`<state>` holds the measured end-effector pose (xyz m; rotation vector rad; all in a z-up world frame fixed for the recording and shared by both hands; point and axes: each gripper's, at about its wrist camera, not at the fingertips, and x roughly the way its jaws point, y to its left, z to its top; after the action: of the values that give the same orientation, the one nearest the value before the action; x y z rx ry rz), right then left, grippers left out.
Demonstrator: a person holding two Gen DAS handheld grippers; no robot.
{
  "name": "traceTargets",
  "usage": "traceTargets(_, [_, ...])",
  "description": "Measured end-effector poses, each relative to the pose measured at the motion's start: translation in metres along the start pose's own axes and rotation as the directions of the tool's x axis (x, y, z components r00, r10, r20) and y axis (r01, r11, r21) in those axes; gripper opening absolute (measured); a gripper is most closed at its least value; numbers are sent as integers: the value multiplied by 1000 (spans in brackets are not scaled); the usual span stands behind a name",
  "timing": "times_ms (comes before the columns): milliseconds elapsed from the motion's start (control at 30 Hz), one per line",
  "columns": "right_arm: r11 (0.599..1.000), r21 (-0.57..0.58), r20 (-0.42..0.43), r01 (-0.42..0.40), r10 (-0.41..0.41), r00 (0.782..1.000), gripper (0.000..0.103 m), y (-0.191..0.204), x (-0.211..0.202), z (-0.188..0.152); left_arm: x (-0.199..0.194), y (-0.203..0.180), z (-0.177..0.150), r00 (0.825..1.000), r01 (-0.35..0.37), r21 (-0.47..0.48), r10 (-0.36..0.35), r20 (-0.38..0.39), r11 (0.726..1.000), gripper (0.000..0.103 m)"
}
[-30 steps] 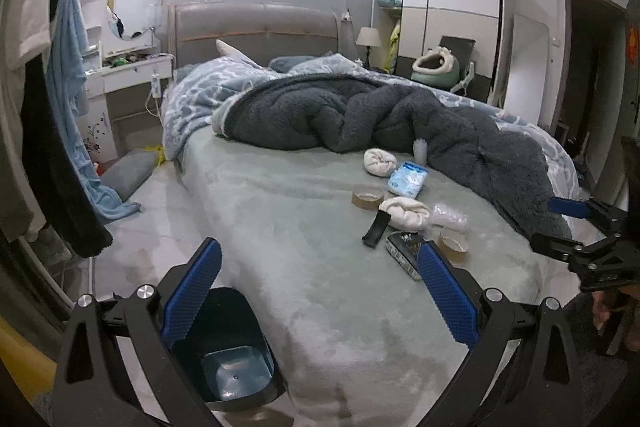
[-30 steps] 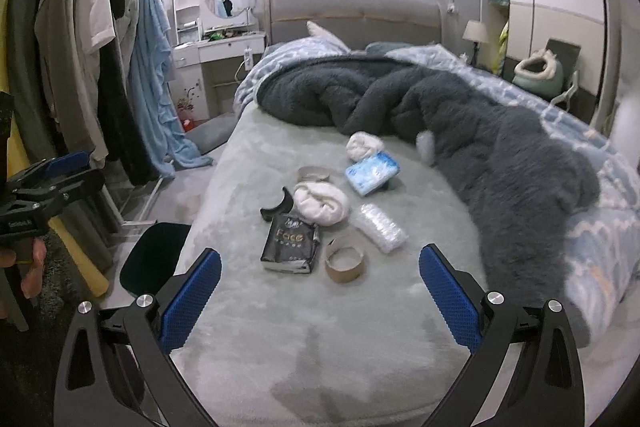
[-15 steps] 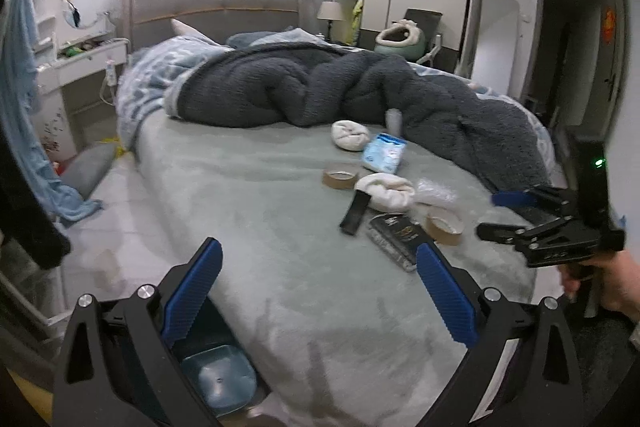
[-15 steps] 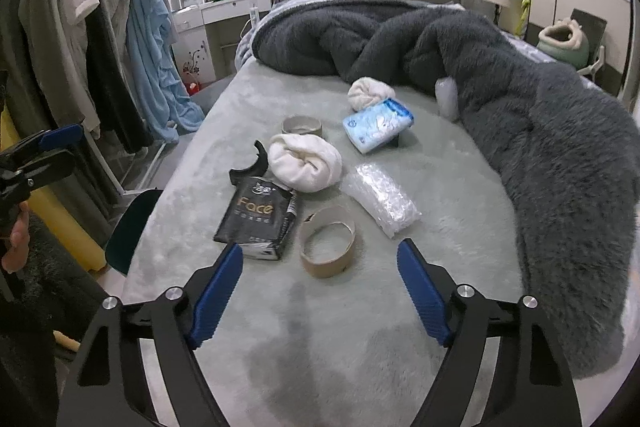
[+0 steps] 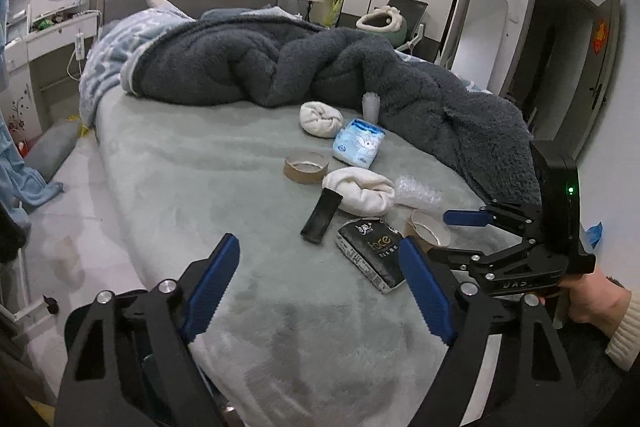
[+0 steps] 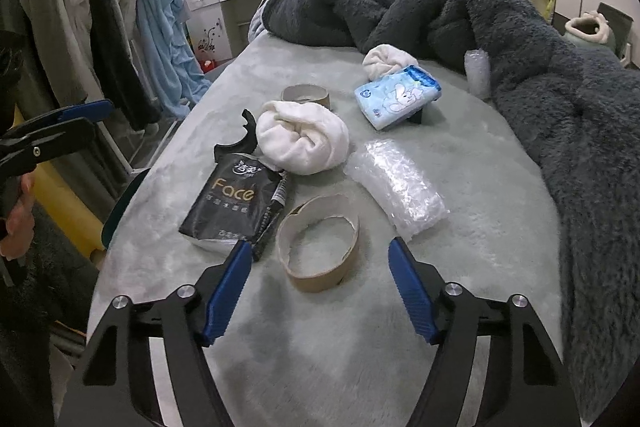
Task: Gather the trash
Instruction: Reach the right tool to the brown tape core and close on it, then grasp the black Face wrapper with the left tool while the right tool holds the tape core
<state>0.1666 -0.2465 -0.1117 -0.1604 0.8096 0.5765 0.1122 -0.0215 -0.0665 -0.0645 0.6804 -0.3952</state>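
Your right tongs (image 6: pixel 320 259) hang low over the bed (image 6: pixel 360 347), jaws spread and empty, though they have just been narrowing, and the near cardboard tape ring (image 6: pixel 318 243) sits just ahead of the blue pads, lined up with the gap between them but not touched. Left of that ring lies the black tissue pack (image 6: pixel 230 205) marked "Face", with a dark pen-like stick along its right edge. Behind it is a rolled white towel (image 6: pixel 302 137), and tucked at the towel's left a black curved plastic piece (image 6: pixel 240 143). To the right of the ring there is a clear bubble-wrap bundle (image 6: pixel 398 189). Farther back you have a second tape ring (image 6: pixel 306 94), a blue-and-white wipes pack (image 6: pixel 398 95) and another white roll (image 6: pixel 386 61) against the dark grey fleece blanket (image 6: pixel 540 87). Your left tongs (image 5: pixel 316 275) are spread too, nothing between the pads, and they have also just been closing; they point across the grey bedcover from the bed's corner, with the trash cluster off to their right. From that side you can see the right tool (image 5: pixel 520 239) reaching in over the near ring, held in your hand (image 5: pixel 592 301) in a cream sleeve.
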Motion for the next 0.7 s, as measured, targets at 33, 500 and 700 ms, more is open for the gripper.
traceTargets(33, [1000,-5,-3,-2,2,1000,67,0,2,1,3,-2,0,1000,1,6,-1,-6,1000,81])
traceTargets(500, [997,-21,2,-78,78,997,45,-10,11,4,47,-30,-10,995,44,39,-41,-89,998,79])
traceTargets(700, [995,18,63,-103,101,993,45,-22,-11,6,62,-37,-9,994,43,24,-41,-106,999,87])
